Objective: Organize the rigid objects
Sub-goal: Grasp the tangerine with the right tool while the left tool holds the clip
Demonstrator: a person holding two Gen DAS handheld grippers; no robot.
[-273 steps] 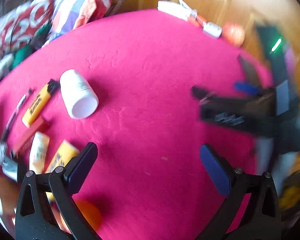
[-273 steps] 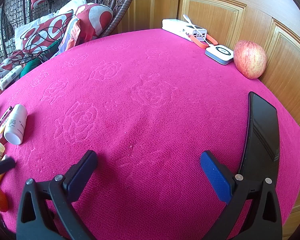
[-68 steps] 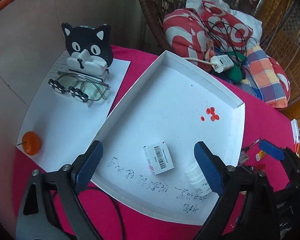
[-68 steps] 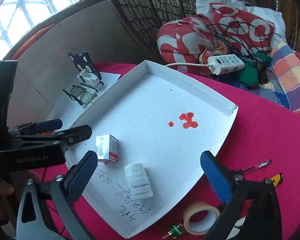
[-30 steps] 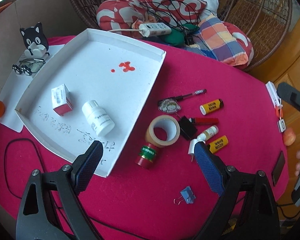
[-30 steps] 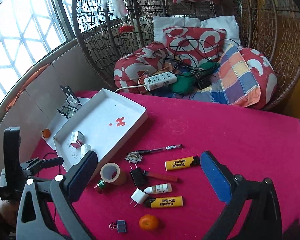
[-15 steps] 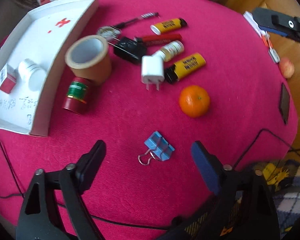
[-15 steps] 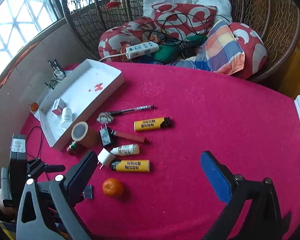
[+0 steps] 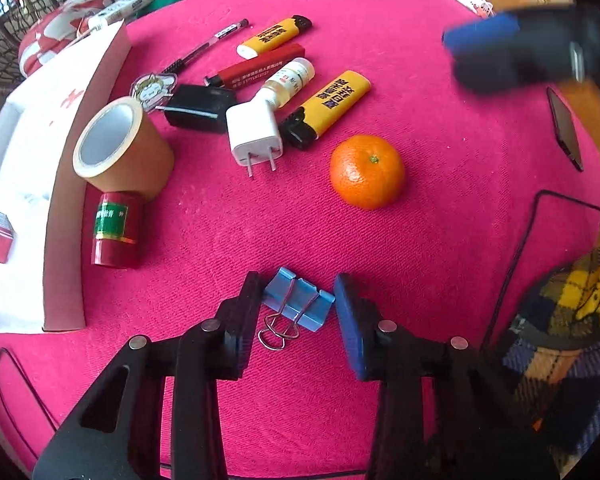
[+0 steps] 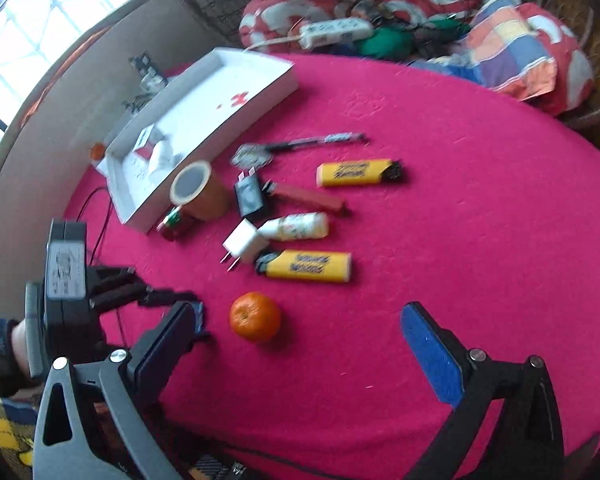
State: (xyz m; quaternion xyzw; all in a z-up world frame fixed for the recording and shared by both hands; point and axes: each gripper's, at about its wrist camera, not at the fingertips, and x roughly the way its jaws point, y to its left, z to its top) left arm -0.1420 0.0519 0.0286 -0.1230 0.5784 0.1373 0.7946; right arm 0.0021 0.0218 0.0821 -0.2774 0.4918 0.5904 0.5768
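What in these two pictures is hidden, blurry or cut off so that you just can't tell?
- Left wrist view: whether the left gripper pads truly pinch the blue binder clip; its jaws have just been closing around it.
- Left wrist view: the right gripper is a motion-blurred shape.
- Right wrist view: things inside the white tray are smeared by blur.
- Left wrist view: the tray runs off the left edge.

We see a pink tablecloth (image 9: pixel 440 240), a light blue binder clip (image 9: pixel 300 300) at lower centre, an orange tangerine (image 9: pixel 367 171), two yellow lighters with black lettering (image 9: pixel 332 106), and a white tray (image 9: pixel 24 152) at left.
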